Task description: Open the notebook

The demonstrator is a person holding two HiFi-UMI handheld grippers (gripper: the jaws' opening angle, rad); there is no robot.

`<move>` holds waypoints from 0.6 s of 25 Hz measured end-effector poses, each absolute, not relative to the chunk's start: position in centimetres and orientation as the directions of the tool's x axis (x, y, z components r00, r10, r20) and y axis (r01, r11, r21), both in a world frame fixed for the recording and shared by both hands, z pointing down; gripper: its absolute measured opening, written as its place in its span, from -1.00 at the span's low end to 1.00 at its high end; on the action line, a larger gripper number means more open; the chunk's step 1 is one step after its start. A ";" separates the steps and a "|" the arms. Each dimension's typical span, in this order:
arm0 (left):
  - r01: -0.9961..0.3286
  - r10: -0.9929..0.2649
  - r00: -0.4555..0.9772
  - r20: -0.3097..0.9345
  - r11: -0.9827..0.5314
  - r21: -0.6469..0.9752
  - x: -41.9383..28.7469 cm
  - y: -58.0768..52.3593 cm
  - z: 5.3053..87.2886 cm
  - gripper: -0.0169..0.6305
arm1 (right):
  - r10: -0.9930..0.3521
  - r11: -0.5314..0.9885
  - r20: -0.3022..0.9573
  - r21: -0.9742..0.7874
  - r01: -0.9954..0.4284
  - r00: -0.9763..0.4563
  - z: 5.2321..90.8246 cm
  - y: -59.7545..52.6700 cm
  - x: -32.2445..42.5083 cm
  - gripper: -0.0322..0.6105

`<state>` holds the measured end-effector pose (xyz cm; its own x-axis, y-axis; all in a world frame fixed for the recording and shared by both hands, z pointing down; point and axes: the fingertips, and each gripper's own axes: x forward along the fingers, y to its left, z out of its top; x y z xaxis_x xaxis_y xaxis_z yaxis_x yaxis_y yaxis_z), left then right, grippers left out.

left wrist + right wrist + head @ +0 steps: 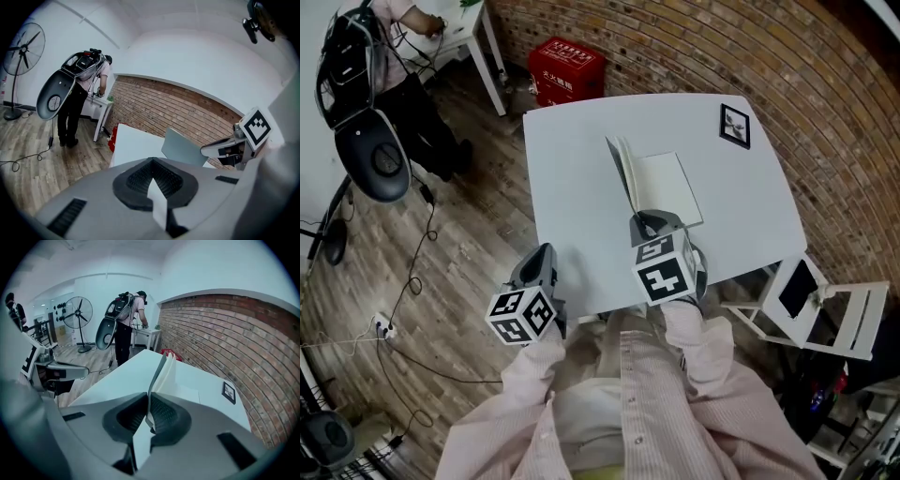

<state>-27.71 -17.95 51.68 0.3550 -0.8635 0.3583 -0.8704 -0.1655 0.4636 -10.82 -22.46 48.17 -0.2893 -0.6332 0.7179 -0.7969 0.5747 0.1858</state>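
Right tongs (149, 404) pinch the raised notebook cover (185, 149); left tongs (153, 165) closed.

Wears a pale pink, finely striped shirt (628, 412) with a buttoned front and long sleeves (698, 342). Shows smooth grey shells on the left gripper (546, 253), at seven o'clock in the head view, and the right gripper (645, 223), toward four o'clock. Bears a white cube with black square markers (664, 272) on each. Lines jaws with black ribbed pads (164, 413).
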 end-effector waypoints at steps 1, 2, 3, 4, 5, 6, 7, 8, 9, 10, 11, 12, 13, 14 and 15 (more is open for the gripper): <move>-0.872 -0.866 0.350 0.357 -0.162 0.463 -27.9 -17.9 51.6 -0.97 | -0.637 0.578 0.716 0.198 -0.792 -0.285 48.2 -22.4 -11.1 -0.81; -0.873 -0.868 0.346 0.355 -0.159 0.462 -28.0 -17.8 51.6 -0.97 | -0.641 0.580 0.713 0.206 -0.788 -0.285 48.4 -22.3 -11.3 -0.81; -0.874 -0.870 0.343 0.355 -0.157 0.461 -28.1 -17.8 51.5 -0.97 | -0.643 0.583 0.710 0.212 -0.784 -0.287 48.5 -22.3 -11.6 -0.81; -0.874 -0.871 0.339 0.355 -0.153 0.461 -28.3 -17.7 51.5 -0.97 | -0.645 0.586 0.708 0.217 -0.780 -0.288 48.7 -22.2 -11.9 -0.81; -0.875 -0.873 0.335 0.355 -0.148 0.461 -28.6 -17.6 51.6 -0.97 | -0.646 0.590 0.707 0.223 -0.776 -0.288 48.9 -22.1 -12.3 -0.81; -0.875 -0.874 0.330 0.356 -0.142 0.462 -28.9 -17.5 51.6 -0.97 | -0.645 0.594 0.707 0.228 -0.771 -0.288 49.2 -22.0 -12.7 -0.81; -0.875 -0.876 0.324 0.356 -0.135 0.464 -29.2 -17.4 51.6 -0.97 | -0.644 0.600 0.708 0.233 -0.766 -0.289 49.4 -21.9 -13.1 -0.81; -0.875 -0.878 0.320 0.356 -0.130 0.466 -29.4 -17.3 51.7 -0.97 | -0.641 0.606 0.710 0.235 -0.760 -0.292 49.7 -21.8 -13.5 -0.81; -0.875 -0.879 0.317 0.357 -0.126 0.467 -29.5 -17.2 51.7 -0.97 | -0.636 0.614 0.713 0.234 -0.753 -0.297 50.0 -21.7 -14.0 -0.81; -0.875 -0.879 0.316 0.358 -0.125 0.467 -29.6 -17.1 51.7 -0.97 | -0.629 0.624 0.716 0.233 -0.746 -0.302 50.4 -21.6 -14.4 -0.81; -0.876 -0.879 0.315 0.359 -0.124 0.466 -29.6 -17.1 51.7 -0.97 | -0.623 0.633 0.720 0.233 -0.738 -0.307 50.7 -21.5 -14.8 -0.81; -0.877 -0.879 0.313 0.360 -0.123 0.464 -29.6 -17.0 51.7 -0.97 | -0.617 0.642 0.723 0.235 -0.730 -0.310 51.1 -21.4 -15.2 -0.81; -0.879 -0.880 0.311 0.360 -0.121 0.462 -29.7 -16.9 51.7 -0.97 | -0.613 0.649 0.727 0.238 -0.723 -0.311 51.5 -21.3 -15.5 -0.81; -0.880 -0.880 0.308 0.362 -0.119 0.460 -29.7 -16.9 51.7 -0.97 | -0.610 0.654 0.729 0.242 -0.716 -0.311 51.9 -21.2 -15.8 -0.81; -0.880 -0.880 0.306 0.363 -0.117 0.460 -29.8 -16.8 51.7 -0.97 | -0.608 0.658 0.731 0.246 -0.712 -0.310 52.3 -21.0 -16.1 -0.81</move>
